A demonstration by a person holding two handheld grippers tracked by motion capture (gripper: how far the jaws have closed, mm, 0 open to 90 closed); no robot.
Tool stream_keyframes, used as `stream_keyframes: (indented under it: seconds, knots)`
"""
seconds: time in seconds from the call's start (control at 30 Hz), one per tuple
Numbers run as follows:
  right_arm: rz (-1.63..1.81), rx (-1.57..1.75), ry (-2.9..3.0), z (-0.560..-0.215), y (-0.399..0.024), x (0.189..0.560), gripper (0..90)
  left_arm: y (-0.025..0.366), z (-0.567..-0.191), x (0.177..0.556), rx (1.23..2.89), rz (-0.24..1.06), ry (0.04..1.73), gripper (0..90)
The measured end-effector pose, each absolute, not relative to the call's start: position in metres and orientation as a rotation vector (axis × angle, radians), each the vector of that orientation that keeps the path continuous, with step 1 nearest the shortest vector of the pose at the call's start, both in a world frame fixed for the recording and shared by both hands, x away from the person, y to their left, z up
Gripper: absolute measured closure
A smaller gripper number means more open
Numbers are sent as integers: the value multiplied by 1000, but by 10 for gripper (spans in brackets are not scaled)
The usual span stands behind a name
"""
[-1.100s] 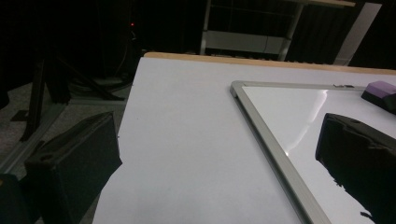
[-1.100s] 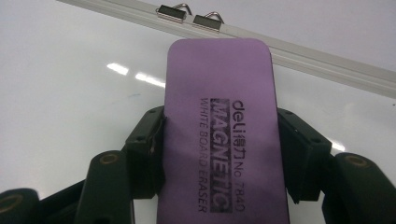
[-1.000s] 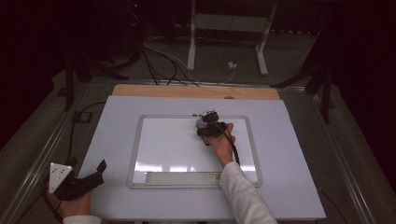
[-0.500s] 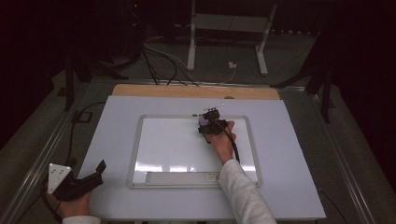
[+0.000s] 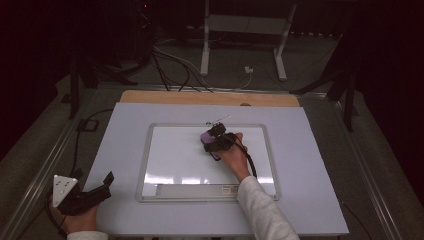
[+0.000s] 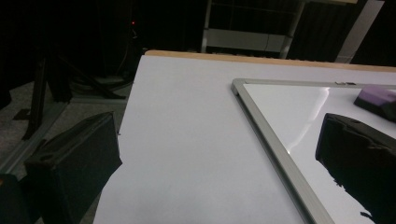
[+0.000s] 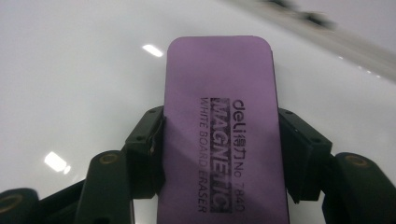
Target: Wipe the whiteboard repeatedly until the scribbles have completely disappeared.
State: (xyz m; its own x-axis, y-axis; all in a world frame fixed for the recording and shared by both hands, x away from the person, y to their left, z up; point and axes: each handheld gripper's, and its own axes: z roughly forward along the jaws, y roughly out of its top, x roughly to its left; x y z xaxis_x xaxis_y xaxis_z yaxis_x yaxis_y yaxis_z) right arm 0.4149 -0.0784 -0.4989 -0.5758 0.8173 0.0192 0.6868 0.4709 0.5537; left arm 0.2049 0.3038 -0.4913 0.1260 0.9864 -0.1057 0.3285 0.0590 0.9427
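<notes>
A purple whiteboard eraser (image 5: 206, 136) lies flat on the white surface of a silver-framed whiteboard (image 5: 145, 165), in its upper middle part. My right gripper (image 5: 216, 142) is shut on it. In the right gripper view both black pads press the long sides of the eraser (image 7: 219, 116), whose printed top faces up. My left gripper (image 5: 102, 186) rests in a hand off the board's front left corner, jaws open and empty. In the left gripper view the wide-apart jaws of the left gripper (image 6: 219, 158) frame the board's corner (image 6: 266, 135), with the eraser (image 6: 378, 98) far right.
The whiteboard lies on a pale sheet (image 5: 120, 145) covering the table, with a wooden strip (image 5: 200, 97) along the far edge. Cables (image 5: 170, 65) and a white stand (image 5: 240, 30) are on the dark floor beyond. A black cable (image 5: 82, 135) runs off the table's left side.
My right gripper has slid the eraser a little left and toward the person across the board. The left gripper has stayed in place.
</notes>
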Motion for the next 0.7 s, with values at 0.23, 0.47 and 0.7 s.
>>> stream_keyframes:
  seconds: [0.23, 0.47, 0.7]
  knots:
    - [800, 1203, 2545, -499, -71, 393, 405, 302, -491, 205, 1449, 871, 1368, 6]
    - [750, 1299, 2473, -498, -91, 392, 405, 303, -492, 205, 1450, 868, 1374, 6]
    - [742, 1370, 2424, -498, -107, 387, 405, 304, -492, 206, 1445, 862, 1377, 6]
